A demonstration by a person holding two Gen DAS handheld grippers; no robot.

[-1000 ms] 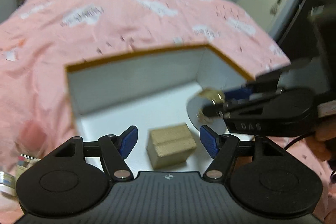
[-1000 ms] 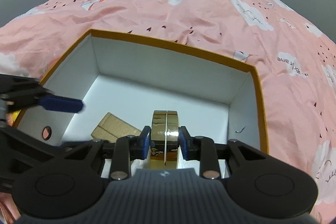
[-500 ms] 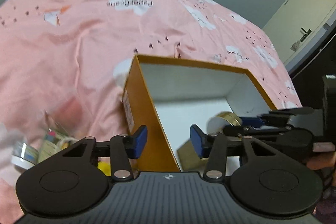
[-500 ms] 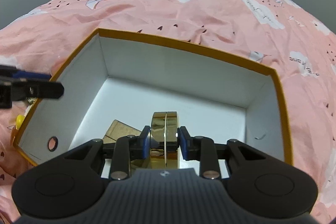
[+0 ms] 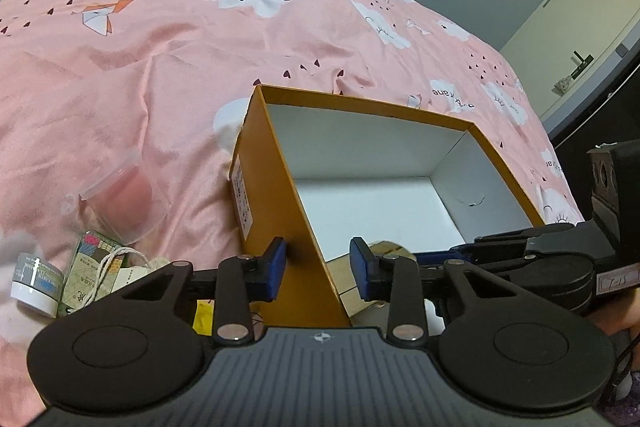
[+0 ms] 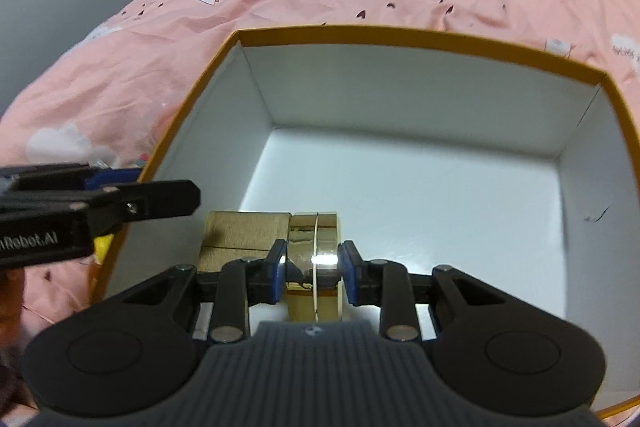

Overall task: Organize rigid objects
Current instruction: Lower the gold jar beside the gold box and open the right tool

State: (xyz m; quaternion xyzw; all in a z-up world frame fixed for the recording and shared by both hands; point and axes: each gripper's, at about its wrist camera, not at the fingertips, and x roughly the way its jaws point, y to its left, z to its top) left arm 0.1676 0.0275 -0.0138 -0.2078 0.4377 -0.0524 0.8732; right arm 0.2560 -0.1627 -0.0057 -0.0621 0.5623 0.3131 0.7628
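An orange box (image 5: 276, 187) with a white inside (image 6: 400, 187) lies on the pink bedspread. My right gripper (image 6: 313, 271) is low inside the box near its front, shut on a gold roll of tape (image 6: 314, 251), right beside a tan wooden block (image 6: 244, 233) on the box floor. The right gripper also shows in the left wrist view (image 5: 520, 251). My left gripper (image 5: 318, 269) is open and empty, its fingers straddling the box's left wall above the rim. It also shows in the right wrist view (image 6: 132, 203).
Left of the box on the bedspread lie a clear plastic cup (image 5: 124, 195), a patterned packet with string (image 5: 96, 267), a small white jar (image 5: 34, 287) and something yellow (image 5: 202, 315). A white door (image 5: 580, 39) stands at the far right.
My left gripper has drawn back and left out of the box to its left wall. My right gripper has lowered the gold tape roll towards the box floor beside the block.
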